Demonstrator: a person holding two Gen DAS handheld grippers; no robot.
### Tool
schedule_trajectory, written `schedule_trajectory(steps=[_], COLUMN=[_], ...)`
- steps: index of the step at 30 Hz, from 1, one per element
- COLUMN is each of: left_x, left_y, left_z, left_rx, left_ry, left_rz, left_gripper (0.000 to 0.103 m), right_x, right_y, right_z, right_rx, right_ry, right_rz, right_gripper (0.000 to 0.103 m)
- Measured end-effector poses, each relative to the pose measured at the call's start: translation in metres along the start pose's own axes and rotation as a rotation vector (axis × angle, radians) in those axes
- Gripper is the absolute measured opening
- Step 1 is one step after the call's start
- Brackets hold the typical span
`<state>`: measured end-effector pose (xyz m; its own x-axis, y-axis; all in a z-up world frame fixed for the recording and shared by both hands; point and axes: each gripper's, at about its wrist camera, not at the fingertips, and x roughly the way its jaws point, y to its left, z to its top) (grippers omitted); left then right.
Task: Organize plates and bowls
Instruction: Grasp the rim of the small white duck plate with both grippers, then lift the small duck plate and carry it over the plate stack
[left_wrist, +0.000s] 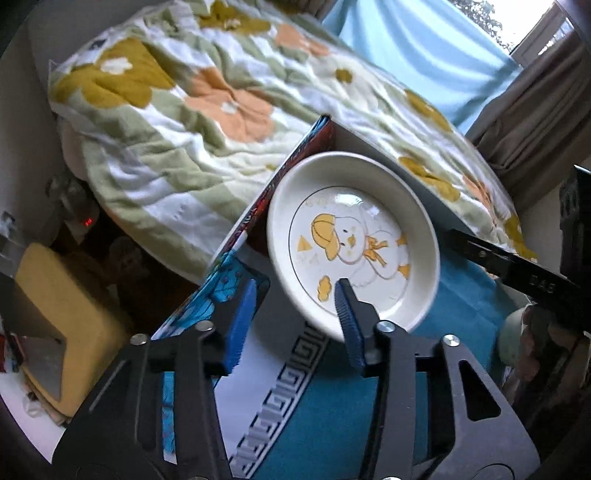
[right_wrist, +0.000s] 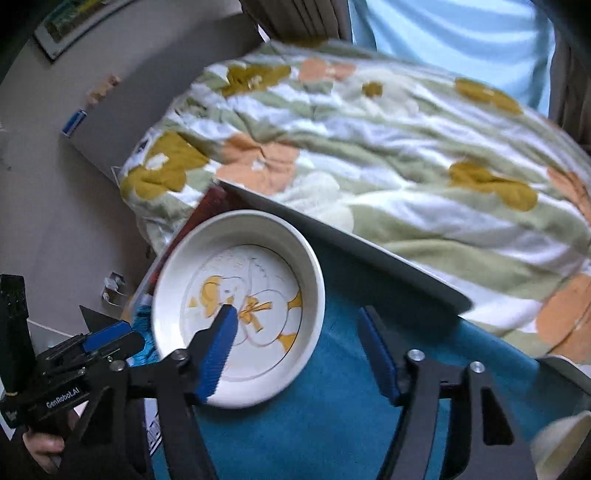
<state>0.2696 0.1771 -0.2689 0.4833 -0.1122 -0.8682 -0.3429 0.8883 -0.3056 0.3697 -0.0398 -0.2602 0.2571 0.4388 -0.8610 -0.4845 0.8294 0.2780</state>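
Note:
A white plate with a yellow duck drawing (left_wrist: 354, 240) sits on a blue cloth (left_wrist: 332, 413) on a small table. It also shows in the right wrist view (right_wrist: 240, 310). My left gripper (left_wrist: 295, 306) is open, its right finger over the plate's near rim, its left finger beside the plate. My right gripper (right_wrist: 299, 332) is open, its left finger over the plate's inside, its right finger over the cloth. Neither holds anything. The left gripper also shows at the left of the right wrist view (right_wrist: 107, 336). A pale bowl (right_wrist: 561, 439) is partly visible at lower right.
A bed with a flowered quilt (left_wrist: 207, 122) lies behind the table. A flat grey board (right_wrist: 332, 240) lies along the table's far edge. A yellow stool (left_wrist: 62, 317) stands at left. Curtains (left_wrist: 424, 55) hang behind.

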Motion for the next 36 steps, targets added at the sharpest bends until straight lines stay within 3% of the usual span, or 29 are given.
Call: schedule_trajectory(steps=[4, 8, 12, 17, 26, 36], left_x=[0.027, 0.037, 0.044, 0.045, 0.042, 0.019], left_y=[0.002, 0.000, 0.000, 0.003, -0.007, -0.028], left_z=[0.007, 0.008, 0.010, 0.009, 0.007, 0.006], left_rx=[-0.005, 0.005, 0.010, -0.009, 0.047, 0.160], left_ry=[0.037, 0.046, 0.054, 0.045, 0.006, -0.062], left_rz=[0.000, 0.015, 0.043, 0.055, 0.119, 0.158], left_gripper=[0.033, 0.026, 0.018, 0.013, 0.014, 0.014], right_x=[0.023, 0.039, 0.045, 0.053, 0.052, 0.028], right_y=[-0.006, -0.008, -0.007, -0.007, -0.007, -0.010], right_z=[0.008, 0.012, 0.013, 0.016, 0.012, -0.001], right_rx=[-0.006, -0.035, -0.065, -0.091, -0.131, -0.112], right_ry=[0.036, 0.068, 0.077, 0.087, 0.092, 0.017], right_rz=[0.021, 0.030, 0.055, 0.038, 0.026, 0.022], right_gripper=[0.052, 0.034, 0.030, 0.014, 0.013, 0.013])
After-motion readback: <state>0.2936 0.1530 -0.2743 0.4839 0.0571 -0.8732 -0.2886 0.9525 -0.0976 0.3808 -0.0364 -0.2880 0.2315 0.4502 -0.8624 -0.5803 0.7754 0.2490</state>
